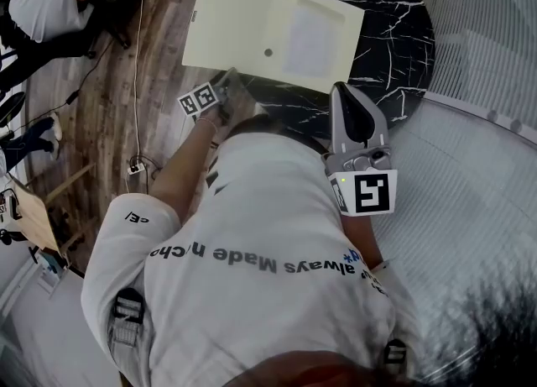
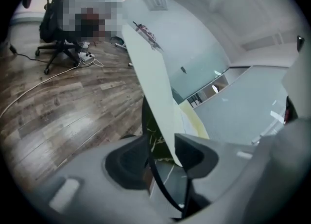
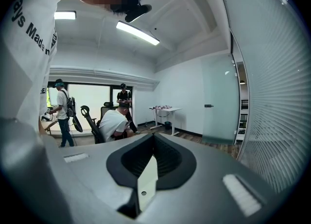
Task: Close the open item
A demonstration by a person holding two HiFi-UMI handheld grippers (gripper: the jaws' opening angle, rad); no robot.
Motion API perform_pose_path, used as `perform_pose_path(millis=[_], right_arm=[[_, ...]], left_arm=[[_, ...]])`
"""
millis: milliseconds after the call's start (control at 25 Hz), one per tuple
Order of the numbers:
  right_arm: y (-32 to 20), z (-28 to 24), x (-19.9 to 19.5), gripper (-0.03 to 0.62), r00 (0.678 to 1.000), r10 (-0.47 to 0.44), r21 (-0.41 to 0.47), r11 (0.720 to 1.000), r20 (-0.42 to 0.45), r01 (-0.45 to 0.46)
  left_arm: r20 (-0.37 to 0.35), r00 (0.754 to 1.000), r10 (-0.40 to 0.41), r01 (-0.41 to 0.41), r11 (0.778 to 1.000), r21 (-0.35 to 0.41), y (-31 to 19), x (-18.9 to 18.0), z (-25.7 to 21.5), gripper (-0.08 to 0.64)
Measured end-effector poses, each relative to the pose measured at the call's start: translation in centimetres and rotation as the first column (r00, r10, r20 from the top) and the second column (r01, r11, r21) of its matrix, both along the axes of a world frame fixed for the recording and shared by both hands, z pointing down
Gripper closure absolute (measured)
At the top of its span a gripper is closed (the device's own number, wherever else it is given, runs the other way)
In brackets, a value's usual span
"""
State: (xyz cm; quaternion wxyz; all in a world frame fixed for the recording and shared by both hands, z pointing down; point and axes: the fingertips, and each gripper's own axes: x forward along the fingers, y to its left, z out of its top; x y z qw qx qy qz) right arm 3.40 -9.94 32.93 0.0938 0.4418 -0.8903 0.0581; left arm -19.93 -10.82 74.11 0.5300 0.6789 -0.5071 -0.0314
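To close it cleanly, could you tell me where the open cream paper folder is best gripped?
Grip the cream paper folder by its left cover's near edge, coming from the person's side: that cover overhangs the black marble table, so jaws can straddle it.

There is one cream folder [image 1: 273, 31] and one black table [image 1: 394, 33]. Two grippers show, the left gripper [image 1: 230, 79] and the right gripper [image 1: 342, 91], with two marker cubes: the left cube [image 1: 200, 100] and the right cube [image 1: 365, 192]. The right gripper view holds three people: a backpack wearer [image 3: 60, 111], a seated person [image 3: 114, 121] and a standing person [image 3: 123, 94]. It also holds two ceiling lights: a short light [image 3: 65, 15] and a long light [image 3: 137, 32].
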Motion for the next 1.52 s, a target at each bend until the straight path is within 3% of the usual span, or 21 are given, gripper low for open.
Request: perform_pose_path(millis=[160,480,600,720,800,840,920,1000,1160,1360,1520], right_arm=[[0.0,0.1,0.4,0.592,1.0,0.008,-0.002,1.0,0.002,-0.008],[0.0,0.1,1.4,0.592,1.0,0.021,0.0,1.0,-0.001,-0.021],[0.0,0.0,1.5,0.592,1.0,0.025,0.001,1.0,-0.003,-0.025],[0.0,0.1,1.6,0.592,1.0,0.028,-0.003,1.0,-0.006,-0.028],[0.1,0.2,1.6,0.592,1.0,0.03,-0.005,1.0,-0.007,-0.03],[0.1,0.3,1.7,0.592,1.0,0.03,-0.005,1.0,-0.008,-0.03],[0.1,0.5,1.8,0.592,0.999,0.033,-0.006,0.999,-0.008,-0.033],[0.1,0.6,2.0,0.592,0.999,0.036,-0.008,0.999,-0.007,-0.036],[0.2,0.5,2.3,0.592,0.999,0.044,-0.011,0.999,-0.002,-0.044],[0.3,1.0,2.7,0.592,0.999,0.054,-0.016,0.998,0.004,-0.054],[0.4,1.2,3.3,0.592,0.998,0.062,-0.017,0.998,0.009,-0.062]], left_arm=[[0.043,0.999,0.006,-0.007,0.999,0.04,-1.1,-0.6,-1.0,0.507],[0.158,0.986,0.056,-0.077,0.988,0.13,-2.5,-0.6,-4.5,0.54],[0.231,0.967,0.108,-0.148,0.975,0.165,-2.8,0.4,-6.4,0.541],[0.338,0.926,0.166,-0.237,0.955,0.18,-2.5,1.7,-7.9,0.54],[0.454,0.867,0.207,-0.311,0.936,0.166,-2.3,2.7,-8.5,0.534],[0.528,0.817,0.231,-0.358,0.921,0.15,-2.1,3.2,-8.7,0.53],[0.671,0.69,0.273,-0.459,0.881,0.114,-1.9,4.6,-9.1,0.519],[0.76,0.58,0.294,-0.537,0.839,0.085,-1.9,6.1,-9.8,0.514],[0.844,0.429,0.323,-0.635,0.772,0.027,-1.3,8.7,-10.4,0.512],[0.905,0.244,0.348,-0.738,0.672,-0.059,-0.8,11.8,-10.6,0.512],[0.922,0.124,0.366,-0.799,0.588,-0.126,-0.2,14.2,-10.2,0.512]])
